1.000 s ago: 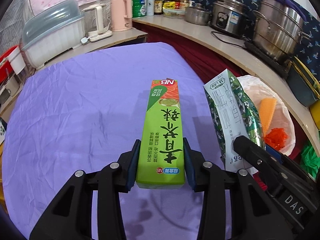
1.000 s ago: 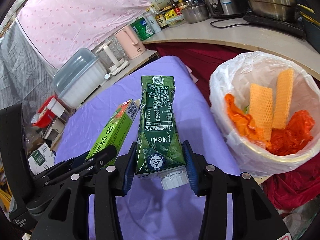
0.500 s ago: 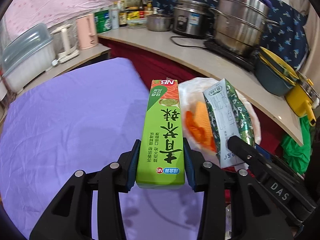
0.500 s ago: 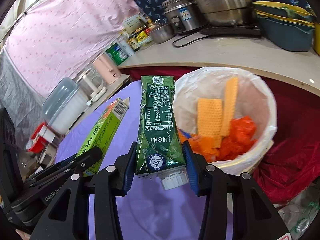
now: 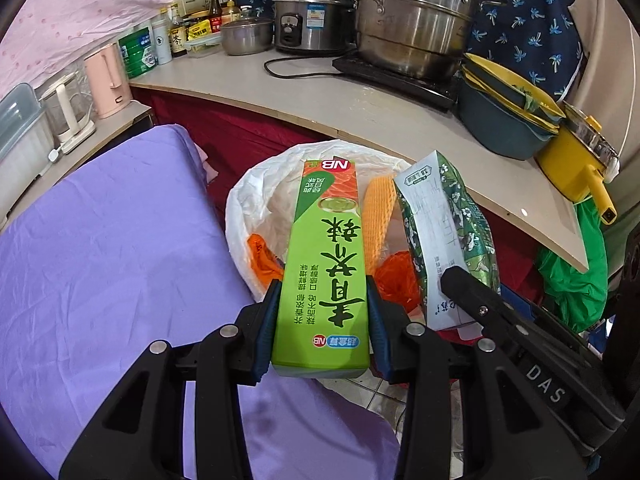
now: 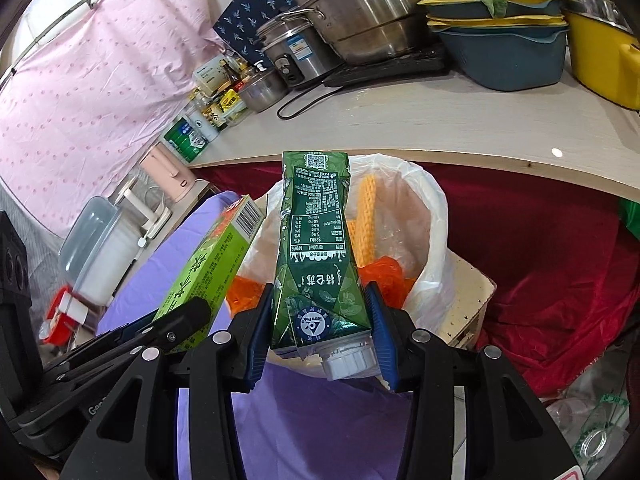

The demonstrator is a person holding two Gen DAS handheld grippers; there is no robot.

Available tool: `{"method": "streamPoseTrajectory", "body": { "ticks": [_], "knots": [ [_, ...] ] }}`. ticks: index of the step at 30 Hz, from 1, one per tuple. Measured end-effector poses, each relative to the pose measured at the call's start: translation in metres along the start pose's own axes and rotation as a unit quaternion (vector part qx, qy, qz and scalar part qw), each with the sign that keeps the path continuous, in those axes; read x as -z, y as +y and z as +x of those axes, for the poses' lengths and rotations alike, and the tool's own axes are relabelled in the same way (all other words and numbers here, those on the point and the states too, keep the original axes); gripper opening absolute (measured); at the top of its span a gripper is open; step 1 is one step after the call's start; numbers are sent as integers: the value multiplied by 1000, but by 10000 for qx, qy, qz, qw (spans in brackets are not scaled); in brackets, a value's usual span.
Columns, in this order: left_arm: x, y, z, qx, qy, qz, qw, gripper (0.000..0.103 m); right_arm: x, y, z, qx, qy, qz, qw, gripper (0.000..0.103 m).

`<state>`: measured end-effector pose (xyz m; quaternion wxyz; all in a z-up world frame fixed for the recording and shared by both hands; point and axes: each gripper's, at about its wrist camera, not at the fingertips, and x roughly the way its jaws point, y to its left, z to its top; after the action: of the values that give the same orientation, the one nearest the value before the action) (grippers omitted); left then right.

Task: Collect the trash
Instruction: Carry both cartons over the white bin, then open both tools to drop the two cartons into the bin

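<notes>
My left gripper (image 5: 322, 332) is shut on a long light-green box (image 5: 326, 248) that points out over the trash bin (image 5: 256, 184), a bin lined with a white bag. My right gripper (image 6: 318, 332) is shut on a crumpled dark-green drink carton (image 6: 316, 248) with a white cap; the carton hangs over the same bin (image 6: 430, 208). In the left wrist view the carton (image 5: 444, 232) shows to the right of the box. In the right wrist view the box (image 6: 212, 264) sits left of the carton. Orange and yellow trash (image 6: 366, 220) lies inside the bin.
The purple-covered table (image 5: 100, 248) lies left of the bin. Behind the bin runs a curved counter (image 5: 360, 108) with steel pots (image 5: 412, 16), a rice cooker, bottles, a blue basin and a yellow pot. Red cloth (image 6: 552, 248) hangs below the counter. A green bag (image 5: 576, 280) sits at the right.
Both grippers have swung from above the purple table to above the lined bin, each still holding its item. The bin now lies directly under the box and the carton.
</notes>
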<state>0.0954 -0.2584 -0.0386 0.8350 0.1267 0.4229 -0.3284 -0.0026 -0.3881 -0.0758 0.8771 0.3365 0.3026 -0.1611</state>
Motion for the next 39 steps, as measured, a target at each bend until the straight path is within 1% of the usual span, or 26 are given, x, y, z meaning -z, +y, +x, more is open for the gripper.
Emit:
{"method": "streamPoseTrajectory", "body": {
  "ticks": [2,11,20,24,25,28,31,33,35,39],
  "knots": [
    [-3,-2,5,12,33,-10,10000,38,-2,-2,3,36,17,-11,10000,43],
    [-16,-1,20,-144,61,-28,9999,38,-9,-3,24,46,129,51,9999,43],
    [-24,8,24,-208,21,-78,9998,38,-11,6,37,110,193,-64,9997,43],
    [-24,15,23,-263,-16,-173,9995,39,-12,10,39,131,198,-102,9997,44],
    [-23,17,22,-277,-29,-205,9994,40,-12,11,39,142,187,-109,9997,44],
    [-22,26,18,-333,-62,-332,9989,48,-13,14,39,133,151,-100,9997,44],
    [-21,33,15,-363,-83,-415,9984,49,-14,17,38,122,112,-102,9998,44],
    [-20,37,13,-421,-90,-457,9980,51,-15,20,36,120,94,-129,9998,44],
    [-18,40,9,-455,-127,-496,9977,59,-15,23,33,114,66,-179,9998,44],
    [-15,42,1,-507,-201,-521,9972,63,-15,29,23,160,3,-282,9995,45]
  ]
}}
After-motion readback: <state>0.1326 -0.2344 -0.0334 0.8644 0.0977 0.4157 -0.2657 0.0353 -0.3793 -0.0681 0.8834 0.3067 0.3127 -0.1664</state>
